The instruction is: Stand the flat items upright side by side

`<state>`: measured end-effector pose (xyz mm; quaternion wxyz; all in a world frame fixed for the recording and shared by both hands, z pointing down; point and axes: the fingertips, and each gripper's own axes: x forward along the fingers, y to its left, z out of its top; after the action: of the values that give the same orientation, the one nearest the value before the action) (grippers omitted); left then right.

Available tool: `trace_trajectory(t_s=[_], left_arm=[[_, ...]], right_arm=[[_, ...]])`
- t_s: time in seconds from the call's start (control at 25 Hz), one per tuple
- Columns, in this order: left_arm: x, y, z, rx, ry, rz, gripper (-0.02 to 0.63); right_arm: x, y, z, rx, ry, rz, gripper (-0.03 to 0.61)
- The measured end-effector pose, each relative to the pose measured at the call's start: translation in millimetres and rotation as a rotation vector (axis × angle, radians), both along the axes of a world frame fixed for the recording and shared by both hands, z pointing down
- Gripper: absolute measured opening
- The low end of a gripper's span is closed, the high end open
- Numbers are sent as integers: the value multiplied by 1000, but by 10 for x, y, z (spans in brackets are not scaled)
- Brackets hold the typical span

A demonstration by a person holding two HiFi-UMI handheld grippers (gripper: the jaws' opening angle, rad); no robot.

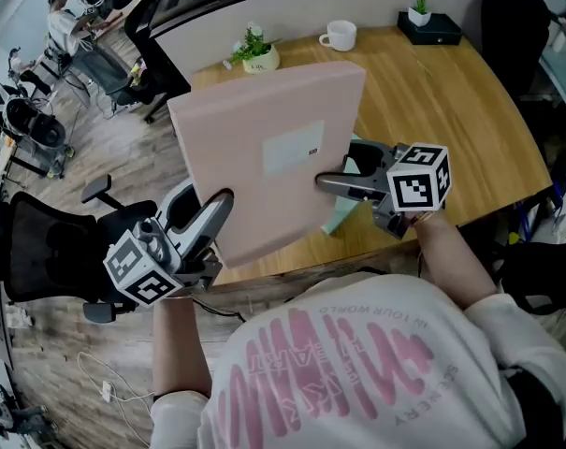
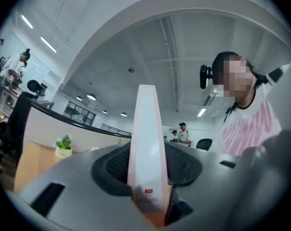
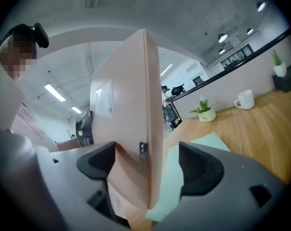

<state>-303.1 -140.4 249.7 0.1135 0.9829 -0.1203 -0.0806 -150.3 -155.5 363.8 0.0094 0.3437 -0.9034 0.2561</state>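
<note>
While tight in left hand-held gripper (image 1: 217,211), pink box (image 1: 264,129) loose inside open right hand-held gripper (image 1: 343,169).

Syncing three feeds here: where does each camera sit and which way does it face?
Head view: on the person's head, looking steeply down at the pink folder over the table; both forearms, left gripper and right gripper show.
Left gripper view: on that gripper, aimed upward along fingers shut on the folder's edge; the person's shirt shows.
Right gripper view: on that gripper, facing across the table; open fingers straddle the folder.
Shared: all see the folder; head and right gripper views share the cup.
</note>
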Motion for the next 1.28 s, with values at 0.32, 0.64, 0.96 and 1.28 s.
trace_trajectory(t_s=[0.32,0.64,0.96,1.28], left_arm=[[1163,217,98,-23,65,147,173],[2624,423,350,110,-147,211,189],[3542,598,396,160,-167,246,173],[3855,680,368,152,-192,272,172]], right_arm=[[1071,509,-25,18,47,-15,340],[2601,900,147,1,279,172,275],[3716,1051,41,24,261,386,154],[3956,1097,131,9,205,377,190]])
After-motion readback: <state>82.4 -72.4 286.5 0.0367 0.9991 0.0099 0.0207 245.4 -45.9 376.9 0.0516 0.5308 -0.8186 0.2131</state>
